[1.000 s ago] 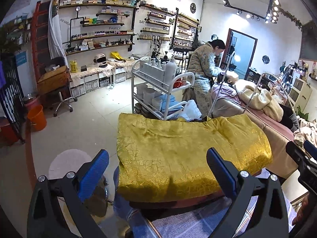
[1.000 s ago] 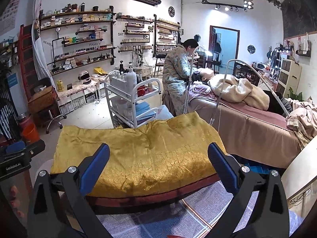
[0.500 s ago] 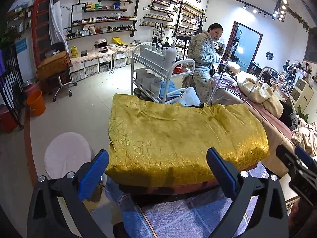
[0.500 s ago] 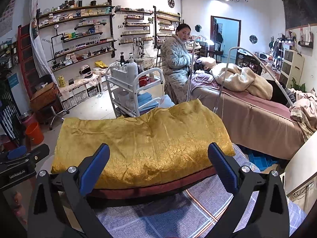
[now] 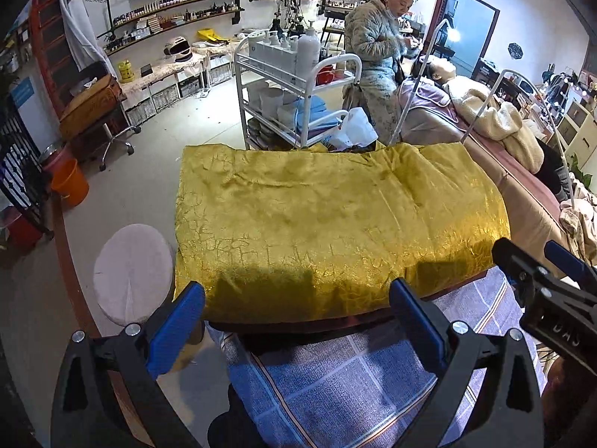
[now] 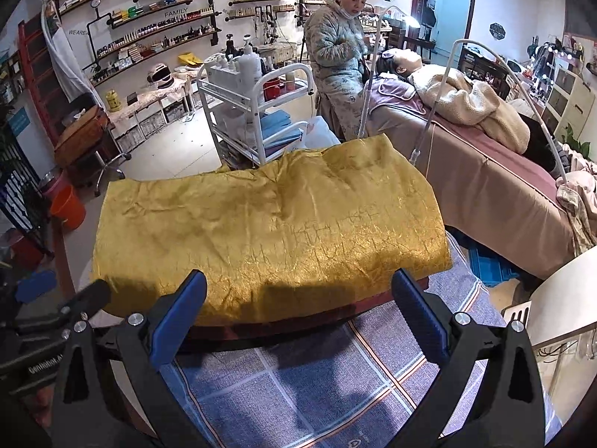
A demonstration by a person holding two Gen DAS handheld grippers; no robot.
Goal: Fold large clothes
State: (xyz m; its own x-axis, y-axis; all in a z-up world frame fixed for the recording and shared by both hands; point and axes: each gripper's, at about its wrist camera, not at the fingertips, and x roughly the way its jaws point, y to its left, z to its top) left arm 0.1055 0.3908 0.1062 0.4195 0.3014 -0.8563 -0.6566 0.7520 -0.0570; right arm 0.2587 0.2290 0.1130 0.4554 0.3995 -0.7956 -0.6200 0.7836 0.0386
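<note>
Jaws spread wide and empty on both my left gripper (image 5: 296, 330) and right gripper (image 6: 298, 321), poised above the near edge of the gold garment (image 5: 335, 224), laid flat across the tabletop (image 6: 298, 330), likely for an even two-corner pickup.

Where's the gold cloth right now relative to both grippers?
The gold cloth lies spread flat just ahead of the open left gripper and right gripper, beyond the blue checked cloth.

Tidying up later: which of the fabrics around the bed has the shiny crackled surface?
The gold cloth, spread flat just beyond both open grippers; the blue checked blanket under it is matte.
</note>
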